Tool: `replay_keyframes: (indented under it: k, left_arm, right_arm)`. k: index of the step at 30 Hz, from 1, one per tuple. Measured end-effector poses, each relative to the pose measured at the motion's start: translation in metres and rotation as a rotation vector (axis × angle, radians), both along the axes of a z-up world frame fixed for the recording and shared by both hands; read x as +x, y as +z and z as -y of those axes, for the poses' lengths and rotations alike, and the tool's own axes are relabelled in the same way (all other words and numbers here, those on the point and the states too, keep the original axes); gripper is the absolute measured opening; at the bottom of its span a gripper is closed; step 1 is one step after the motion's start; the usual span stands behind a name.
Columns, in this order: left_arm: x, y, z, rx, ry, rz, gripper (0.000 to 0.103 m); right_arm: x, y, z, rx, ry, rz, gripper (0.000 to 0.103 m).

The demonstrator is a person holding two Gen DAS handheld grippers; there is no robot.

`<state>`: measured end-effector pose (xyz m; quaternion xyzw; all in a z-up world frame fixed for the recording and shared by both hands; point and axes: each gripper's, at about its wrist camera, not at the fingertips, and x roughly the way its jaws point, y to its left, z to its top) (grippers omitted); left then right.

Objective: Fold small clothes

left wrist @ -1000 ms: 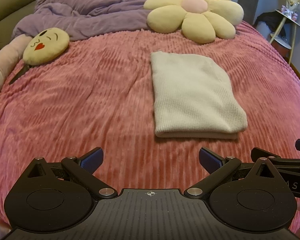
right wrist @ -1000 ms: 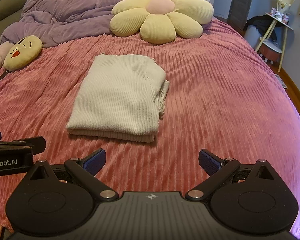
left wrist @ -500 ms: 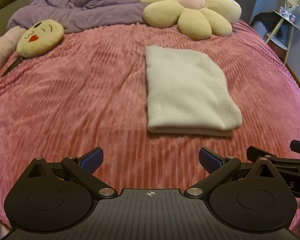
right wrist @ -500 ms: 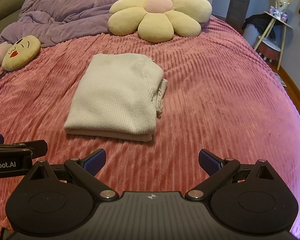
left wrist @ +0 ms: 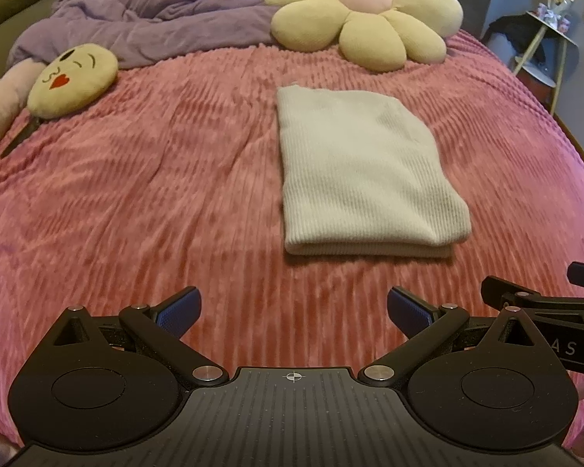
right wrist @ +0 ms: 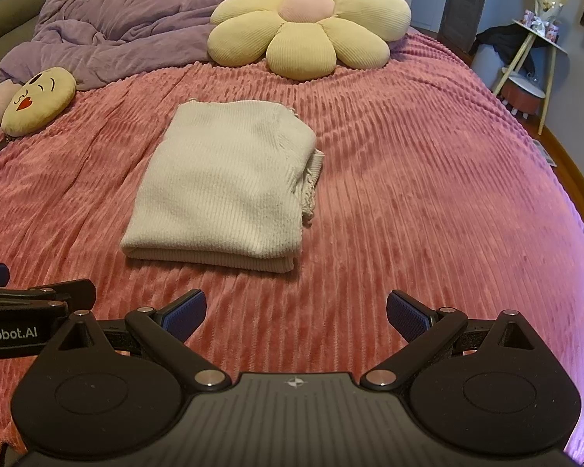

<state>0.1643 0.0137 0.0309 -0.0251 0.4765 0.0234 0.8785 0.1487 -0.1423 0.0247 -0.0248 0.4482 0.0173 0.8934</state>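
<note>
Left wrist view shows one cream knit garment [left wrist: 364, 179], folded into a neat rectangle with two stacked layers showing along its near edge, lying flat on the pink ribbed bedspread [left wrist: 155, 202] ahead and a little to the right of the left gripper [left wrist: 294, 309]. Its jaws are spread wide with nothing between them, two blue pads [left wrist: 177, 311] hanging above bare bedspread, apart from the garment. At the right edge of this view part of the right gripper's black frame is visible. Right wrist view has the same single garment [right wrist: 226, 186] ahead and to the left, with a loose ragged edge hanging out on its right side. The right gripper [right wrist: 296, 311] also has its jaws spread and holds nothing. Two cushions sit on the bed: one large yellow flower cushion [right wrist: 311, 29] with a pink centre at the far end, and one small yellow face cushion [right wrist: 39, 101] with red lips at the far left. One purple duvet [right wrist: 116, 35] lies bunched behind them. One side table [right wrist: 533, 62] with slanted pale legs stands beyond the bed at right.
</note>
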Motion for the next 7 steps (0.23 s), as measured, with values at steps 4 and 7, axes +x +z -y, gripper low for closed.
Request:
replay_keyframes:
  k: [4,7]
  left_arm:
    - [-0.0005,-0.0002,0.0004,-0.001,0.006,0.002,0.103]
    - [-0.0003,-0.0002,-0.0008,-0.006,0.013,-0.001,0.103]
  right_arm:
    - [0.0002,0.0003,-0.0001,0.002,-0.002,0.000,0.099]
    - [0.0004,0.0002,0.0001,0.002,-0.003,0.000,0.099]
